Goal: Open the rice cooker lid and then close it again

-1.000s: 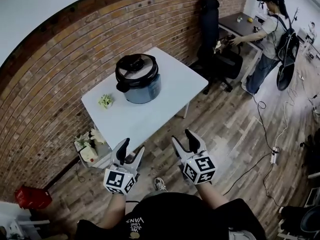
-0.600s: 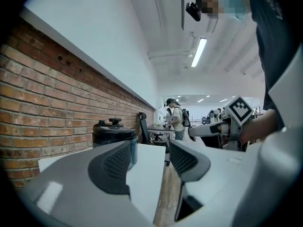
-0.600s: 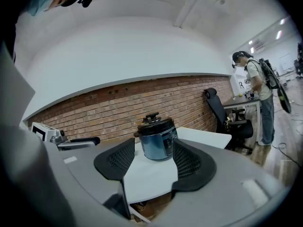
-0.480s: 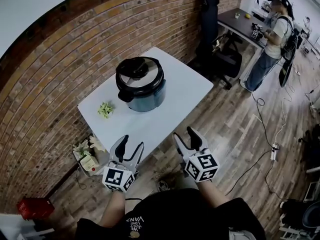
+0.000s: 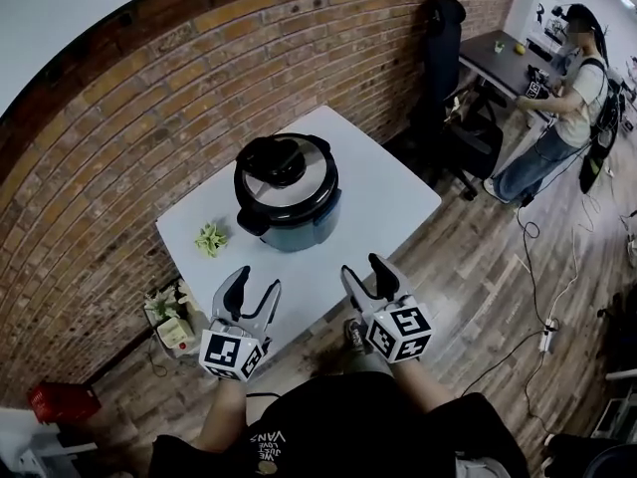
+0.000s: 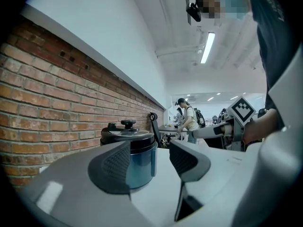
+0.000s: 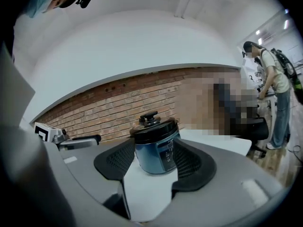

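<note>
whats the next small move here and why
Probably bring the left gripper and right gripper forward over the table toward the rice cooker: its lid is shut, and both grippers are open, empty and well short of it, near the table's front edge.

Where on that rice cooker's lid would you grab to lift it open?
Probably the black knob sticking up from the middle of the lid. It stands proud of the flat, wide lid and is narrow, so it looks easiest to pinch coming down from above.
</note>
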### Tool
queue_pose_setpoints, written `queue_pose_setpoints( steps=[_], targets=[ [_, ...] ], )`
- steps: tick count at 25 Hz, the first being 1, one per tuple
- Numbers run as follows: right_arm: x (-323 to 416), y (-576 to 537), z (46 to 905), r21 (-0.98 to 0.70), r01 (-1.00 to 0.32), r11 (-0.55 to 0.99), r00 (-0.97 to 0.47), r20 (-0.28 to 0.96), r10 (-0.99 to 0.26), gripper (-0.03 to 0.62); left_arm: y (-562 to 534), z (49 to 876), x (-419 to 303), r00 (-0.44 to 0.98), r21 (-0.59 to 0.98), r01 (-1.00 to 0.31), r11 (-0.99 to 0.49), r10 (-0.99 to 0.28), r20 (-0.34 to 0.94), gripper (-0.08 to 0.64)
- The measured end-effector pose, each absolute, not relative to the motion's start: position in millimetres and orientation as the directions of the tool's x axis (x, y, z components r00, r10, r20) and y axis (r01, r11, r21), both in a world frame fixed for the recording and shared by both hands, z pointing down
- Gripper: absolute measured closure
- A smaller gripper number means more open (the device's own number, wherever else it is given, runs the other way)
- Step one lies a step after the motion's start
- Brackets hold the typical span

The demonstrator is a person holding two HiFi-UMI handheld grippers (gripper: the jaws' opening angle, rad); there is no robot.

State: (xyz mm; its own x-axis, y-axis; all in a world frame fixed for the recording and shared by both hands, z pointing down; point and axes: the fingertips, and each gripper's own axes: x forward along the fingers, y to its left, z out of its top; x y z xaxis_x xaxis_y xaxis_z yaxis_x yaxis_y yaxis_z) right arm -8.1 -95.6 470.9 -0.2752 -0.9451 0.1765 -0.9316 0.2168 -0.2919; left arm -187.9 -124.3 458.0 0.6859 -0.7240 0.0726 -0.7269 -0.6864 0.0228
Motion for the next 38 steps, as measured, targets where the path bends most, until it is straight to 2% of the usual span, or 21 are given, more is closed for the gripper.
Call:
queue_pose_setpoints(
  steps=[16,24,30,38],
  targets=[
    [30.8,-193.1,488.1,-0.321,-0.845,0.428,-0.504,0.212,-0.837,0.348,-251.6,428.2,-132.7,0.583,-0.086,-0.803,-0.590,-0.807,0.094,0.307],
    [41.6,-207.4,504.1,-0.359,-0.794,0.490,-0.583,0.224,-0.781,0.348,-305.7,411.6,-114.3,0.590,-0.175,-0.769,-0.614,-0.788,0.173,0.242],
    [43.0,-211.9,509.6,-0.396,-0.774,0.493,-0.602,0.219,-0.768,0.348,-336.2,421.9,-96.9,0.632,-0.191,-0.686,-0.702,-0.705,0.323,0.241],
    [36.3,-212.0,510.9,-0.420,-0.796,0.436,-0.557,0.224,-0.800,0.348,-360.5,439.4,-83.5,0.687,-0.137,-0.557,-0.819,-0.547,0.479,0.241]
  ],
)
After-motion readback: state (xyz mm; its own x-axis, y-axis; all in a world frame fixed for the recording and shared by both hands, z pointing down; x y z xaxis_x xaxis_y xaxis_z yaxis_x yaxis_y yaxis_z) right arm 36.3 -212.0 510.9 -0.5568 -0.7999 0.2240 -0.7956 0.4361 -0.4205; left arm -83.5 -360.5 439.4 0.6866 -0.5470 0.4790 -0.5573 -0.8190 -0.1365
